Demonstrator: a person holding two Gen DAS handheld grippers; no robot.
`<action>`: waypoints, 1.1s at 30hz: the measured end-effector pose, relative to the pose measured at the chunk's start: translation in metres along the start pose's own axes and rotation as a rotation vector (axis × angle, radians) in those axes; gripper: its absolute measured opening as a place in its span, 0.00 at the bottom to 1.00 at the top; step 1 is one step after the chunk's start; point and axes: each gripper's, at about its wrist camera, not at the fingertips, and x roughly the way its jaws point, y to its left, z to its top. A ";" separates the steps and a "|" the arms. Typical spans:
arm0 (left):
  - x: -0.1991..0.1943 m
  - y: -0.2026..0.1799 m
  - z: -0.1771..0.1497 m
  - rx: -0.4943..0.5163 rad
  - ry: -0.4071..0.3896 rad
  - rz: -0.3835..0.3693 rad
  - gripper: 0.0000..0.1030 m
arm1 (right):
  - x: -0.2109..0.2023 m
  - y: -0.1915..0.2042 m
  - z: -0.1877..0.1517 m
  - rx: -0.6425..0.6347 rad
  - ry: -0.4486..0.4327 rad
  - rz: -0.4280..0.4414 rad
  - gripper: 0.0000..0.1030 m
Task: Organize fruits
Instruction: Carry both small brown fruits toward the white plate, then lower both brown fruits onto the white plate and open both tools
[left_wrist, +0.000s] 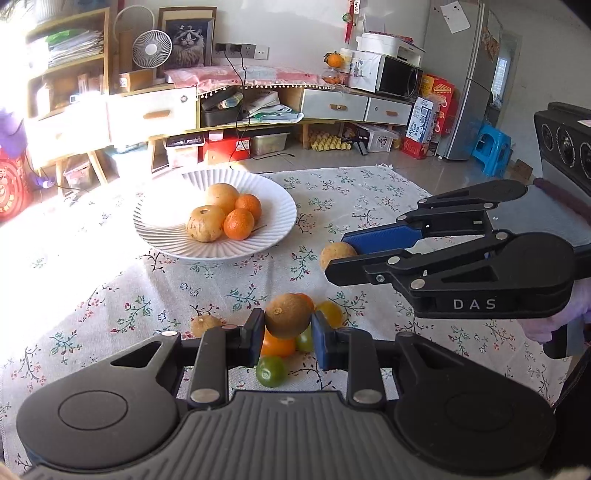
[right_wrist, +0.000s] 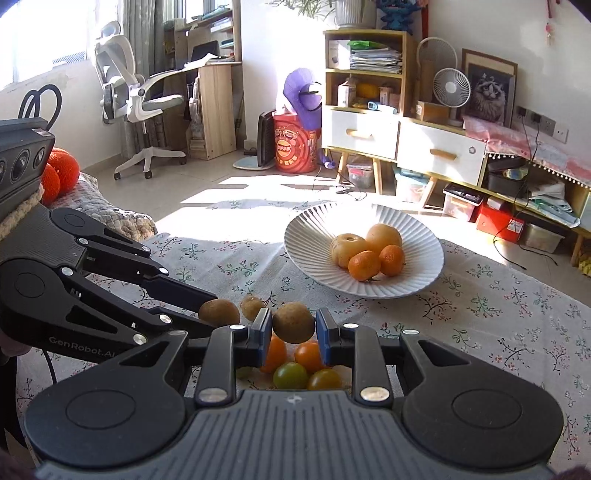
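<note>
Two brown kiwis held off the counter, one per gripper. Left gripper (left_wrist: 287, 328) clamped on a kiwi (left_wrist: 288, 315), pads pressing its two sides. Right gripper (right_wrist: 292, 332) likewise closed on its own kiwi (right_wrist: 293, 322). Both lifted above a loose cluster of small orange, yellow and green tomatoes (right_wrist: 295, 363) near the counter's near edge. White ribbed plate (left_wrist: 273, 229) farther in toward the far edge, already carrying two pale round fruits and two mandarins (left_wrist: 239, 224). One more kiwi (left_wrist: 205, 325) left on the cloth beside the cluster.

Likely next: carrying both kiwis over to the plate.

Risks, judged from here:
- Round, fuzzy fruit pinched only at mid-girth; could twist out and drop onto the tomatoes, scattering them toward the counter's edge.
- Too firm a squeeze could bruise soft flesh.
- Grippers close together and angled toward each other; could collide on a shared path to the plate.
- Plate's middle crowded; a kiwi released on the sloping rim could roll off, or nudge a mandarin out.
</note>
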 end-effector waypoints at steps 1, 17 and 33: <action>0.001 0.000 0.003 -0.007 -0.004 0.006 0.13 | 0.003 -0.002 0.002 0.008 -0.004 -0.006 0.23; 0.034 0.014 0.034 -0.128 -0.002 0.075 0.13 | 0.040 -0.039 0.022 0.163 -0.003 -0.102 0.23; 0.079 0.037 0.048 -0.148 0.039 0.120 0.13 | 0.070 -0.065 0.023 0.236 0.070 -0.148 0.23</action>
